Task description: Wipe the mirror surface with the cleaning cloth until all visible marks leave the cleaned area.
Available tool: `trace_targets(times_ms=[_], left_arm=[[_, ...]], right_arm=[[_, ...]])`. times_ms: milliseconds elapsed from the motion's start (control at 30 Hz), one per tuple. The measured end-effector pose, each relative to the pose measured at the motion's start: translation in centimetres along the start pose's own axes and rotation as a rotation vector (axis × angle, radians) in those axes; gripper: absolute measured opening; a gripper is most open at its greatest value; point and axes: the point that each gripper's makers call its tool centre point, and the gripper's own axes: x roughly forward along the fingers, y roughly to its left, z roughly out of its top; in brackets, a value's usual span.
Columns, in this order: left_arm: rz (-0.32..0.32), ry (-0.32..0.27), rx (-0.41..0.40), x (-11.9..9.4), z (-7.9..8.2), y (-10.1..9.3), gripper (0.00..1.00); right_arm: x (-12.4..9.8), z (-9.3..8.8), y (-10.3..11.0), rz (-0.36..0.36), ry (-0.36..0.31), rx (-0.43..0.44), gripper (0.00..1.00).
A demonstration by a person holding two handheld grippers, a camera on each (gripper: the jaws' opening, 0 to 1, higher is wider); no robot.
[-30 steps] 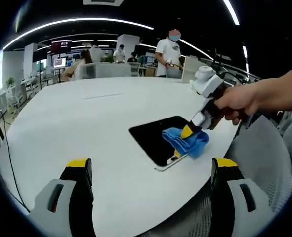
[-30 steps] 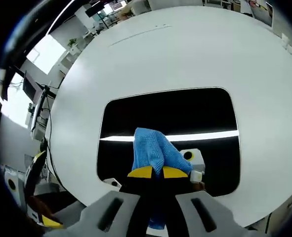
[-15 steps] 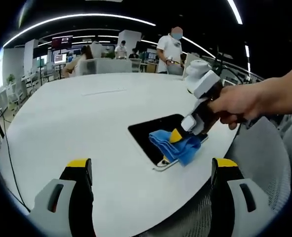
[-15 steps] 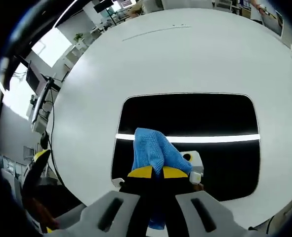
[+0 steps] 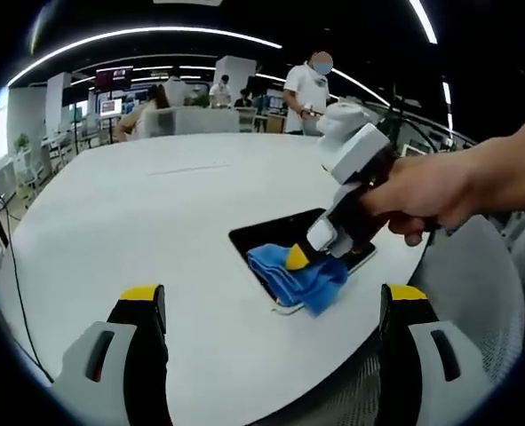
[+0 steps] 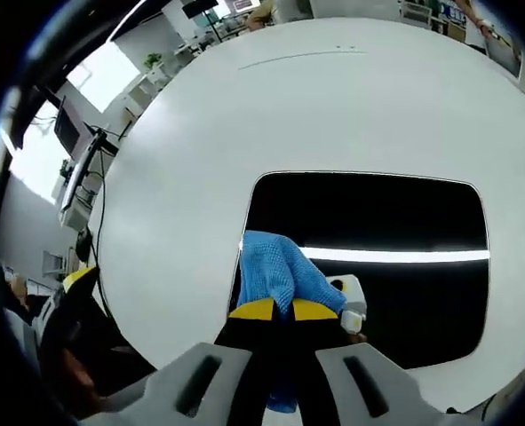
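Note:
A dark rectangular mirror (image 6: 377, 257) lies flat on the round white table (image 6: 244, 115), reflecting a bright strip of ceiling light. My right gripper (image 6: 275, 310) is shut on a blue cleaning cloth (image 6: 275, 271), pressing it on the mirror's near left corner. In the left gripper view the mirror (image 5: 280, 235) sits near the table's right edge with the blue cloth (image 5: 293, 271) on its near end, held down by the right gripper (image 5: 299, 258) in a person's hand (image 5: 422, 195). My left gripper (image 5: 271, 306) hangs open above the table, short of the mirror, holding nothing.
The white table (image 5: 155, 213) stretches far to the left and back. A grey mesh chair (image 5: 475, 293) stands past the table's right edge. Several people (image 5: 311, 93) and desks are far behind. A cable (image 5: 13, 293) hangs at the left.
The right gripper has dragged the blue cloth leftward across the mirror, from near its middle to its near left corner. The left gripper has stayed open and roughly still.

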Motion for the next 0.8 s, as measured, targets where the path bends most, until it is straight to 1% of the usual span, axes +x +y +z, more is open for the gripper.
trace_targets(times_ms=[100, 200, 267, 333, 367, 467, 567, 633, 667, 800], left_arm=[[0.007, -0.004, 0.036, 0.1, -0.1, -0.2, 0.99], [0.008, 0.005, 0.041, 0.1, -0.2, -0.1, 0.99], [0.006, -0.004, 0.049, 0.1, -0.1, -0.1, 0.99], [0.004, 0.000, 0.050, 0.1, 0.0, -0.2, 0.99], [0.004, 0.005, 0.045, 0.1, 0.1, -0.3, 0.99], [0.002, -0.004, 0.040, 0.1, 0.5, -0.5, 0.99], [0.003, 0.004, 0.042, 0.5, 0.2, -0.7, 0.99], [0.008, 0.011, 0.058, 0.5, 0.0, -0.8, 0.99], [0.015, 0.012, 0.075, 0.5, -0.1, -0.7, 0.99], [0.026, 0.004, 0.081, 0.5, -0.1, -0.3, 0.99]], right_arm=[[0.1, 0.0, 0.3, 0.005, -0.002, -0.003, 0.00], [0.3, 0.0, 0.5, 0.012, -0.004, -0.005, 0.00], [0.3, 0.0, 0.7, 0.018, 0.000, -0.003, 0.00], [0.3, -0.1, 1.1, 0.025, 0.006, -0.004, 0.00], [0.4, -0.1, 1.3, 0.026, 0.008, -0.013, 0.00], [0.6, -0.1, 1.5, 0.027, 0.012, -0.033, 0.00], [0.6, 0.0, 1.4, 0.027, 0.018, -0.043, 0.00], [0.6, 0.0, 1.4, 0.033, 0.021, -0.040, 0.00], [0.5, -0.1, 1.4, 0.037, 0.022, -0.041, 0.00], [0.4, -0.1, 1.5, 0.038, 0.021, -0.044, 0.00]])
